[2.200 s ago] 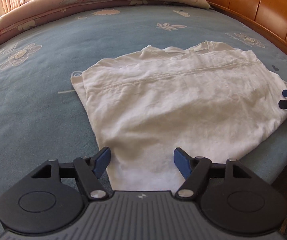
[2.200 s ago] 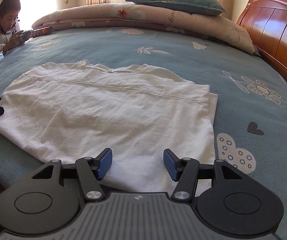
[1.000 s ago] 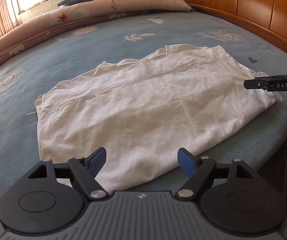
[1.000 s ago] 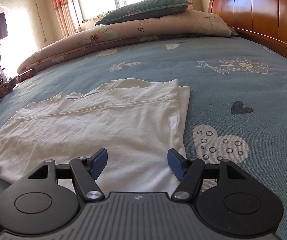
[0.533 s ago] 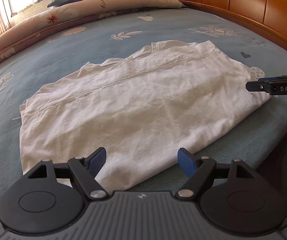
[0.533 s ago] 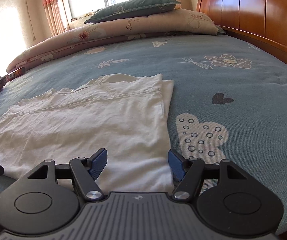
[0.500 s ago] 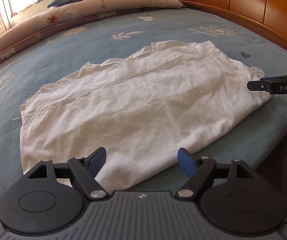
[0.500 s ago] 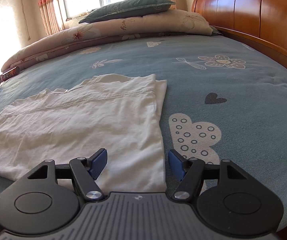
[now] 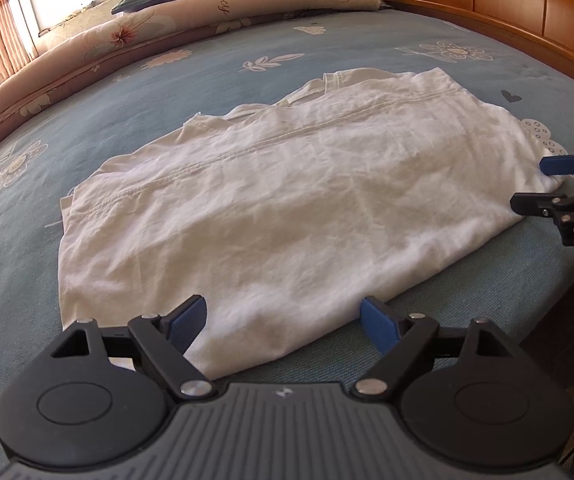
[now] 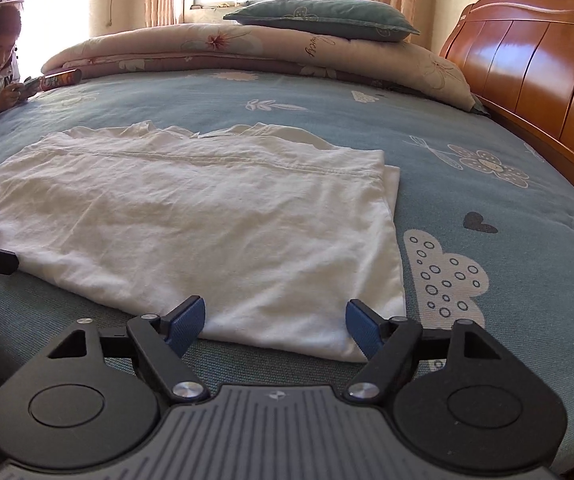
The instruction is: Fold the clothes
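White shirt (image 10: 207, 220) lies flat, half-folded, on the bed (image 10: 507, 208), near its front edge; left gripper (image 9: 283, 318) and right gripper (image 10: 275, 316) hover at the shirt's two near corners, jaws just widened, apart, nothing clamped; likely lining up the next fold.

White shirt's (image 9: 287, 208) near hem hidden behind left gripper (image 9: 283, 322), right gripper (image 9: 559, 184) cut off by frame edge
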Available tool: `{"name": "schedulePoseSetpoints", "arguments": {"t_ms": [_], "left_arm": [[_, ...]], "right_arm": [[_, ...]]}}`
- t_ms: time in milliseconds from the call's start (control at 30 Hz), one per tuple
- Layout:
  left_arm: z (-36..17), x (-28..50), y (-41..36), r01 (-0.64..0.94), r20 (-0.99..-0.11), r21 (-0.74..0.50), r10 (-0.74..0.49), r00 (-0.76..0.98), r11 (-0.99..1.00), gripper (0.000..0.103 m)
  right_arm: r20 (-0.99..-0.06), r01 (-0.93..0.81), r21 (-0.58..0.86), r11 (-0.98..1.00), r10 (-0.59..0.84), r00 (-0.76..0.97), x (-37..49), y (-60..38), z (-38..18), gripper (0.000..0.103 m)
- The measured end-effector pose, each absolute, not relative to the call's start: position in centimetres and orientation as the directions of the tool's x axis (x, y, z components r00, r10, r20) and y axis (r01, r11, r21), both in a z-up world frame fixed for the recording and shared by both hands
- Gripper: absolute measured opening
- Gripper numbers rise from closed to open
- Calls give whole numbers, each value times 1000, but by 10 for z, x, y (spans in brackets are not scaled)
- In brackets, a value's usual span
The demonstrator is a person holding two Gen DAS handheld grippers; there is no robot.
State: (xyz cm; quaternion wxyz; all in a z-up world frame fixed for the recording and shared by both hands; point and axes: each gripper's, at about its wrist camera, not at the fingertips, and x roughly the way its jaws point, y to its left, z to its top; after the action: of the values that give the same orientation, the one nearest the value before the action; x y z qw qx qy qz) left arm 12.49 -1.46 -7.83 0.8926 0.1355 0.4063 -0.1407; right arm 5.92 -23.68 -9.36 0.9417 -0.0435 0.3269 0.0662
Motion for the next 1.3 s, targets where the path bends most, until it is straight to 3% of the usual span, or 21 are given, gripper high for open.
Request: {"name": "schedulePoseSetpoints", "arguments": {"t_ms": [233,400,500,633,1100,1200,1300], "left_arm": [[-60,127,-6,352,-706,73,-201,679,933,86],[-75,133,-8,341,-733,38,-206,648,939,86],[-87,129,-1,343,-740,10,-224,634,939,89],[-90,126,3,364,-743,-24,-260,616,931,102],[-81,132,-3,295,-768,-47,-223,600,954,102],[-56,138,8,294,-718,-80,-259,646,953,102],[-33,162,19,271,-687,-21,-210,696,962,102]], "right_arm": [[-589,-186,-62,981,114,800,62,-227,-77,84],[-616,-196,-74,978,110,780,71,-215,-92,85],[-620,-177,-21,984,125,774,70,-222,-99,103],[-615,-181,18,983,154,773,68,-229,-103,103],[-566,-176,29,984,161,809,60,-231,-108,103],[-546,-170,94,981,194,815,59,-238,-104,103],[-499,-161,210,964,248,830,57,-250,-102,103]]}}
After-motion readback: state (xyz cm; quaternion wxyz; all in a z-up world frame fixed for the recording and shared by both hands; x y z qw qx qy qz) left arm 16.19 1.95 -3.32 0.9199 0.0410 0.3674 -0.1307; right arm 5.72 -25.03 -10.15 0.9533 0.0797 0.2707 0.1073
